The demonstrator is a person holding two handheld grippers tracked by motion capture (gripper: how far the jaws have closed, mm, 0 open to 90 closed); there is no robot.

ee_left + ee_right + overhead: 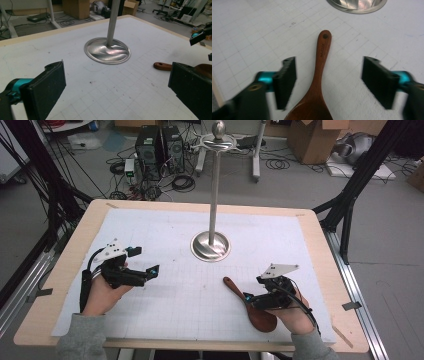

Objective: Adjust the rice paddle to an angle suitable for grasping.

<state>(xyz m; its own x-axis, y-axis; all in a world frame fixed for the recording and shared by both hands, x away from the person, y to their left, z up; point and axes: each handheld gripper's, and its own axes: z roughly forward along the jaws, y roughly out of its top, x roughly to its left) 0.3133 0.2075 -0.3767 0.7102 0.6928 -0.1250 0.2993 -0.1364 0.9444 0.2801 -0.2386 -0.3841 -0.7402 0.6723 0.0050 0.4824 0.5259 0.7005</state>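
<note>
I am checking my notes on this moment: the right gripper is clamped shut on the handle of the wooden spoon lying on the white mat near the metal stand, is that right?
Not quite. The right gripper is open: in the right gripper view its jaws stand wide apart on either side of the wooden spoon, touching nothing. The rest holds: the spoon lies on the white mat near the metal stand.

The high view looks forward and down from above the person's side, taking in the whole table (60,270) and the floor beyond. The left gripper view sits low and close to the surface, facing across it toward the metal stand (107,51) — its base is seen again in the high view. The right gripper view looks steeply down from very near the wooden spoon (318,82) — the stand's rim crosses its top edge.
</note>
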